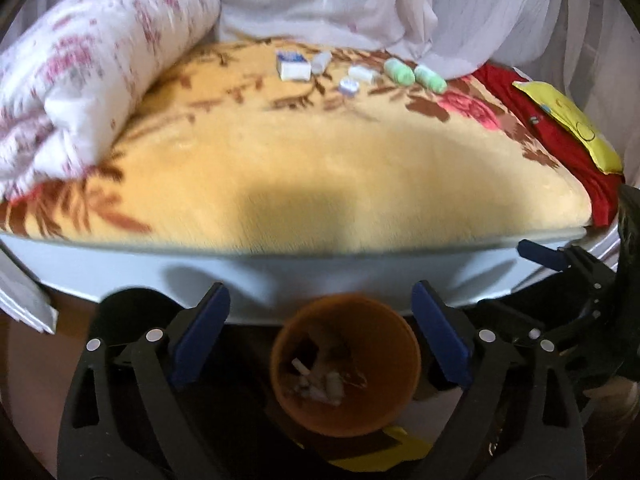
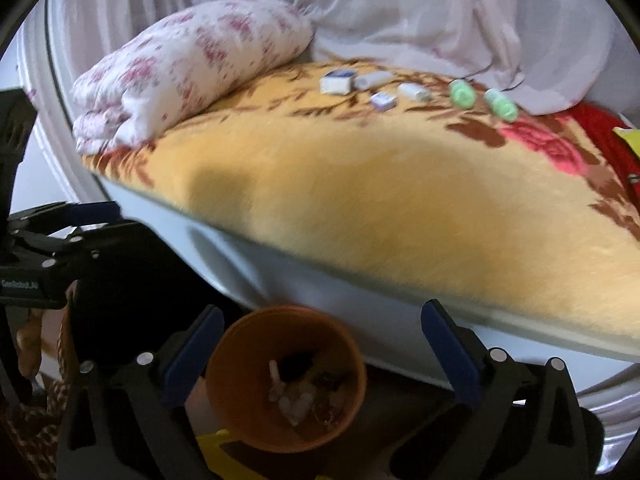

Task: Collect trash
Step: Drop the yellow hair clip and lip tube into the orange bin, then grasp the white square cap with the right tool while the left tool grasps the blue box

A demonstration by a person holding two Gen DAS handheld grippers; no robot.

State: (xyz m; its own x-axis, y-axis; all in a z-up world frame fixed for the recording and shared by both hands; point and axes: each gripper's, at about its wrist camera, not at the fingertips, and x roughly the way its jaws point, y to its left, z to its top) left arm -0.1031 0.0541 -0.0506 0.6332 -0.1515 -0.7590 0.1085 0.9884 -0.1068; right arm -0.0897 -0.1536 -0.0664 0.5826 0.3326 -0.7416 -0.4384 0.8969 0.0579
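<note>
An orange bin [image 1: 344, 364] stands on the floor by the bed and holds several pale scraps; it also shows in the right wrist view [image 2: 286, 376]. Both grippers hover above it, open and empty: my left gripper [image 1: 320, 332] and my right gripper [image 2: 324, 352]. On the far side of the yellow floral blanket [image 1: 304, 160] lie a white and blue box [image 1: 294, 66], small white packets [image 1: 362, 74] and two green rolls [image 1: 414, 73]. The same items show in the right wrist view: the box [image 2: 337, 81], the rolls [image 2: 482, 101].
A rolled floral quilt [image 1: 80, 76] lies at the left of the bed, white curtains [image 1: 400, 0] hang behind. A red cloth [image 1: 560, 132] with a yellow packet [image 1: 572, 120] lies at the right. The white bed frame [image 1: 280, 268] fronts the bin.
</note>
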